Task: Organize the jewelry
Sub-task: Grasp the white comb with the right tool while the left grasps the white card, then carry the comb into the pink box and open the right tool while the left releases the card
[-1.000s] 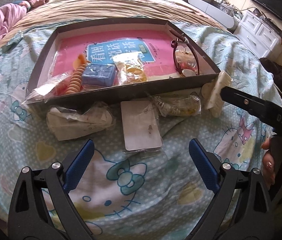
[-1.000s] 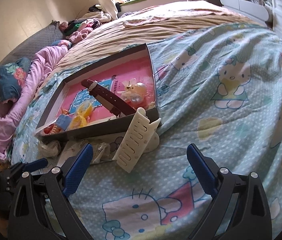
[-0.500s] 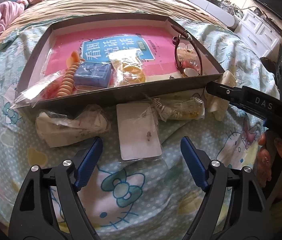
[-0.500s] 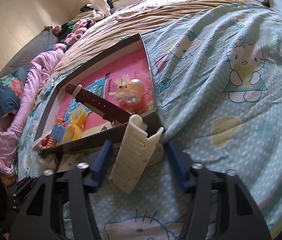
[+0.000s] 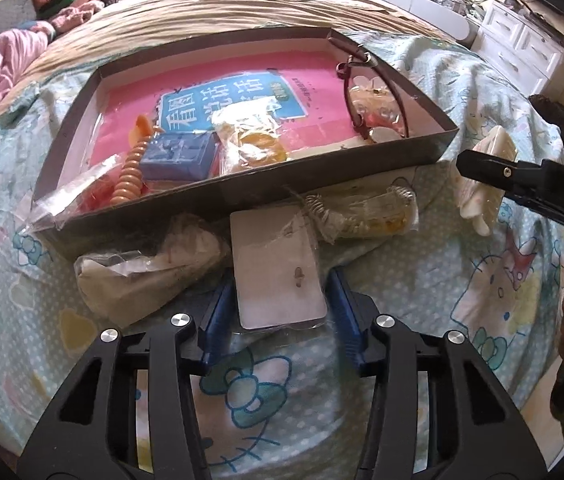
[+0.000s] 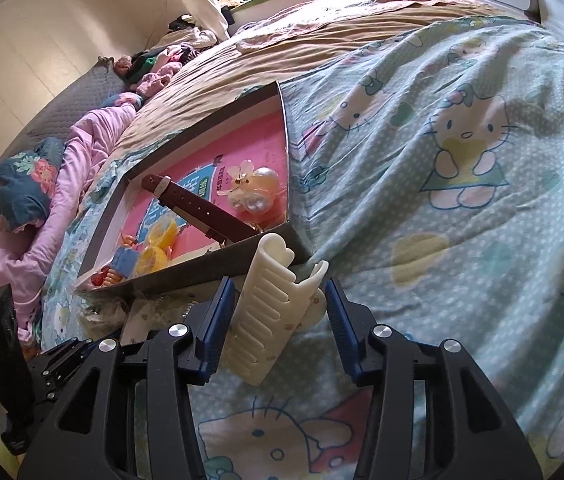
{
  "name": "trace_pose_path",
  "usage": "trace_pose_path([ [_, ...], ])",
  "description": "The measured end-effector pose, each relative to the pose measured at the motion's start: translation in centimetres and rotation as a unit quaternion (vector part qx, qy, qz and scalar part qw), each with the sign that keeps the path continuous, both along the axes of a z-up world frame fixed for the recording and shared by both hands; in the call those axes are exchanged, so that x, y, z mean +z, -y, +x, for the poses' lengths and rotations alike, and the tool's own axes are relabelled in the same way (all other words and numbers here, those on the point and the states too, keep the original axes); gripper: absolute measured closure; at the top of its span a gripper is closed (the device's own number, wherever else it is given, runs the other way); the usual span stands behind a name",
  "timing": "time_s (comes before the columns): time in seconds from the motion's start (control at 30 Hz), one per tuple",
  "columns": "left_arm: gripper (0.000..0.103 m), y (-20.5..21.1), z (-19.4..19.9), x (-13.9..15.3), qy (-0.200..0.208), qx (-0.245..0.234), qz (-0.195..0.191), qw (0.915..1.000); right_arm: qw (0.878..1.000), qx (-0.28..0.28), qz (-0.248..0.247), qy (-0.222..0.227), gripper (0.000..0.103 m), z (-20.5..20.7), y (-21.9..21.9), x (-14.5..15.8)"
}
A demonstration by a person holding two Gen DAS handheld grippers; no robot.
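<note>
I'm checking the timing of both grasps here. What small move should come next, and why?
Probably close both tongs. The left tongs sit open with the white earring card between the blue pads, and the right tongs sit open around the cream hair claw. Both items lie on the bedspread, outside the box, so gripping looks like the step before lifting them in.

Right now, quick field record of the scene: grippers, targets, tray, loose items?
left gripper: open, fingers either side of the earring card, not closed on it
right gripper: open, straddling the cream hair claw
tray: dark cardboard, pink liner, on the bed
in tray: blue box, watch, pearl hair clip
outside tray, on bedspread: earring card, hair claw, two plastic-bagged items
</note>
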State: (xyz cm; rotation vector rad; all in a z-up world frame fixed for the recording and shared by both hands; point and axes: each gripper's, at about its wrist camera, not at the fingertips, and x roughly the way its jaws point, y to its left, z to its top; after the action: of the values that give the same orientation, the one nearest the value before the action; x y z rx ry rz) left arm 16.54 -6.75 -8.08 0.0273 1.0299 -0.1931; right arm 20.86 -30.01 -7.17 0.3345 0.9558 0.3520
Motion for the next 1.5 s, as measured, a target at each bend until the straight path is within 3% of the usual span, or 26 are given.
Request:
trace_pose_path([
  [0.37, 0.068, -1.3, -2.1, 2.1, 0.014, -0.001, -0.04, 0.9991, 0.999, 0.014, -0.01, 0.031, 0.058, -1.2, 0.0, 2.4],
  [0.67, 0.068, -3.1, -3.7, 4.2, 0.034, 0.012, -0.049, 0.9981, 0.998, 0.025, -0.003, 0.052, 0.058, -1.5, -0.7, 4.3],
  [1.5, 0.068, -5.5, -0.9, 9.6, 0.09, 0.053, -0.06, 0.9927, 0.992, 0.054, -0.025, 0.109, 0.058, -0.1, -2.2, 7.8],
])
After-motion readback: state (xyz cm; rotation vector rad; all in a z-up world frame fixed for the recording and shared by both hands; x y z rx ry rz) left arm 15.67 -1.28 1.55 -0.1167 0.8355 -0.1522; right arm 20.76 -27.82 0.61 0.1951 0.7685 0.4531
